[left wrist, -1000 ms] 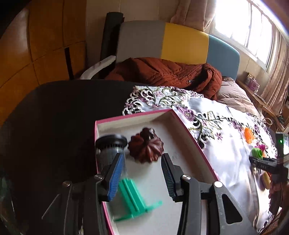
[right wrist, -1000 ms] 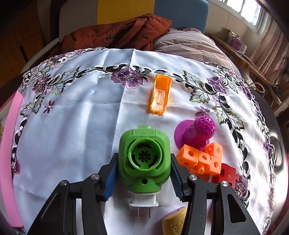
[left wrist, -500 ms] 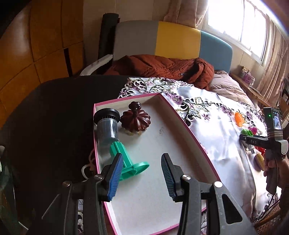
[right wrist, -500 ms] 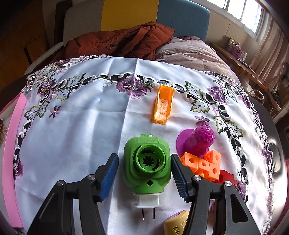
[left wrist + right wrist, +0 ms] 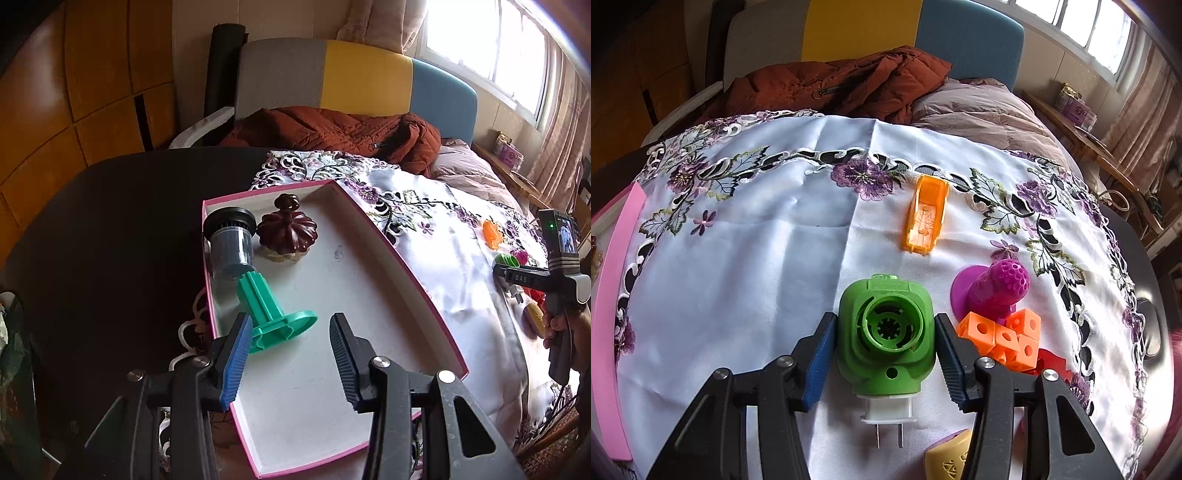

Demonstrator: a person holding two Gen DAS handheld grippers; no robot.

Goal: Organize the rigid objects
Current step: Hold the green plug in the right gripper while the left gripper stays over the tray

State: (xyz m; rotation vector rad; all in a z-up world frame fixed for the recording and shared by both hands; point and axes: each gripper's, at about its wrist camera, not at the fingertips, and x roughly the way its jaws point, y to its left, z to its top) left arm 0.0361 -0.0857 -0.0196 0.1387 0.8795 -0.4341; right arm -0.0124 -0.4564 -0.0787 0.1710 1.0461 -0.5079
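Right gripper (image 5: pixel 885 345) angled down over tablecloth (image 5: pixel 746 280), jaws just closed in on green plug (image 5: pixel 884 334), pads against its sides. Left gripper (image 5: pixel 291 354) tilted down above pink box (image 5: pixel 421 291), jaws apart, empty. Inside box: teal piece (image 5: pixel 275 314), dark jar (image 5: pixel 231 242), brown lid (image 5: pixel 287 230).
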